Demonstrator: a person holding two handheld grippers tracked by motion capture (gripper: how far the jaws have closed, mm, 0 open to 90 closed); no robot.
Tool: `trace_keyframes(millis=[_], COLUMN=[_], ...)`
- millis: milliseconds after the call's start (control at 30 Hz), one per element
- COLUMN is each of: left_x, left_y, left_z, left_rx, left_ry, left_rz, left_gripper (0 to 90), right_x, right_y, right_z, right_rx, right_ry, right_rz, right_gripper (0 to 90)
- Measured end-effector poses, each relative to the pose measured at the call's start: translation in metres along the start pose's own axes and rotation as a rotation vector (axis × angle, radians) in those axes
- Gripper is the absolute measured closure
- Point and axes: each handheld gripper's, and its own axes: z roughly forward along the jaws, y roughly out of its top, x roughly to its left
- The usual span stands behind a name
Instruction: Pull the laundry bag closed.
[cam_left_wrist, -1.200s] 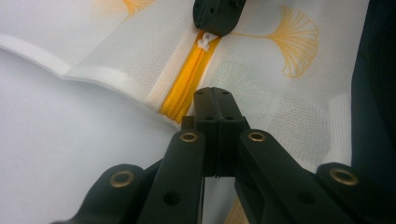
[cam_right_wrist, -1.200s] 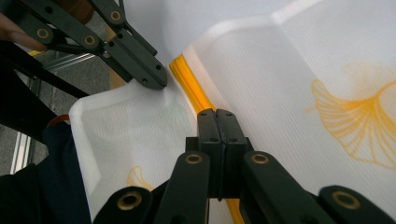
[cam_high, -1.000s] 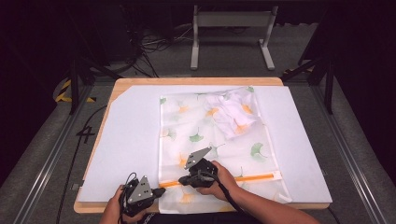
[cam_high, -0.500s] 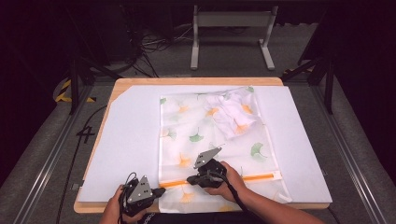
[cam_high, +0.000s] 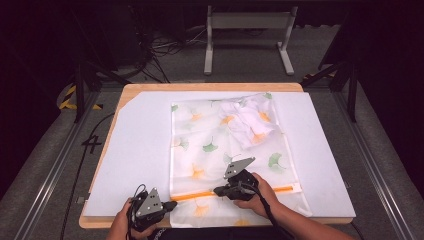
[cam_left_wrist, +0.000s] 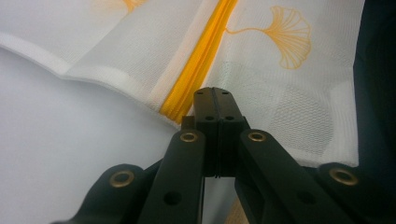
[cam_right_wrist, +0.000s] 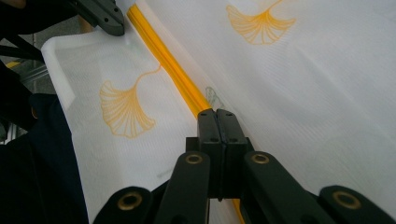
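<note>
Right gripper (cam_high: 220, 190) shifted rightward along orange zipper (cam_high: 200, 194) since 1.0 s ago; left gripper (cam_high: 169, 204) unmoved at bag's left edge.

High view: mesh laundry bag (cam_high: 210, 145), ginkgo-leaf print, flat on white sheet (cam_high: 140, 150) over wooden table (cam_high: 200, 87); crumpled white cloth (cam_high: 247, 120) inside near far right corner. Zipper across bag's near end; right gripper on it about midway, left gripper at its left end.
Left gripper view: jaws pressed together, clamped on bag's seam edge just beside zipper (cam_left_wrist: 205, 56) end; gripper (cam_left_wrist: 215, 93) tips over mesh.
Right gripper view: jaws closed flat together on zipper (cam_right_wrist: 168, 60), which runs from gripper (cam_right_wrist: 217, 114) tips toward upper left; other gripper's tip (cam_right_wrist: 105, 16) at zipper's far end.
</note>
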Motion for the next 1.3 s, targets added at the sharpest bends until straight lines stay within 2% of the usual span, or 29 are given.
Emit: trace_keyframes(millis=[567, 900, 1300], left_x=[0.002, 0.002, 0.003], left_y=[0.0, 0.0, 0.0], left_z=[0.0, 0.0, 0.0], left_rx=[-0.002, -0.003, 0.0], left_ry=[-0.016, -0.02, -0.025], left_rz=[0.005, 0.003, 0.003], left_gripper=[90.0, 90.0, 90.0], right_x=[-0.009, -0.012, -0.017], right_y=[-0.016, -0.023, -0.038], right_z=[-0.021, -0.032, -0.051], right_rx=[-0.023, -0.036, -0.055], right_ry=[-0.025, -0.042, -0.06], right_rz=[0.035, 0.037, 0.063], right_gripper=[90.0, 90.0, 90.0])
